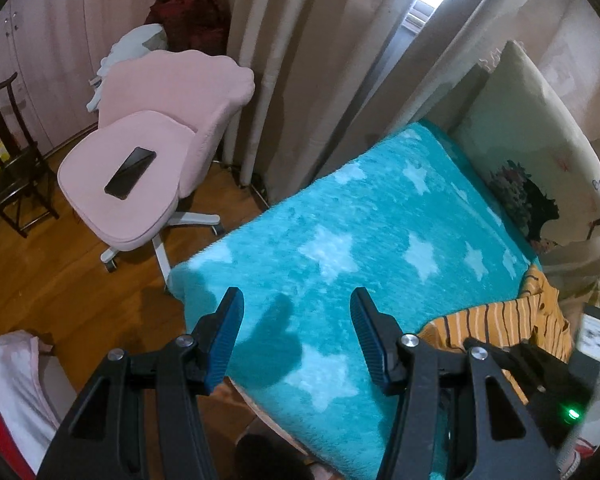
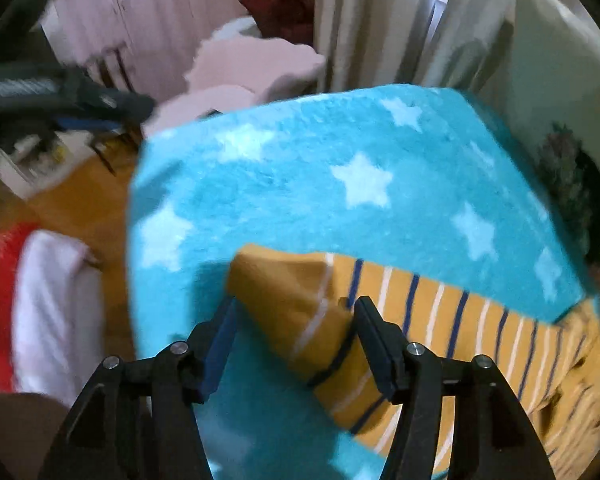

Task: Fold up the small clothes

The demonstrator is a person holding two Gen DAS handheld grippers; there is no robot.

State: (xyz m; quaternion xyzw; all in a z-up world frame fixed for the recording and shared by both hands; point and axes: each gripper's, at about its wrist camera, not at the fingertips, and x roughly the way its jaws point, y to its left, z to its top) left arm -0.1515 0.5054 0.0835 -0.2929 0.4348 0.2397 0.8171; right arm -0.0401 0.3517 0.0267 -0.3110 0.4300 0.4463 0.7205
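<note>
Fluffy plush blanket (image 1: 340,240), striped knit garment (image 2: 440,308), glossy wood floor (image 1: 80,280)

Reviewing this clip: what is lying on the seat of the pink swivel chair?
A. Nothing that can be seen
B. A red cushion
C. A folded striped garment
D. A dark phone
D: the left wrist view shows a dark phone lying flat on the seat of the pink swivel chair, with nothing else on that cushion.

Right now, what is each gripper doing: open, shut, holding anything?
Left gripper: open, empty, over the teal blanket.
Right gripper: open, striped garment between the jaws, ungripped.
</note>
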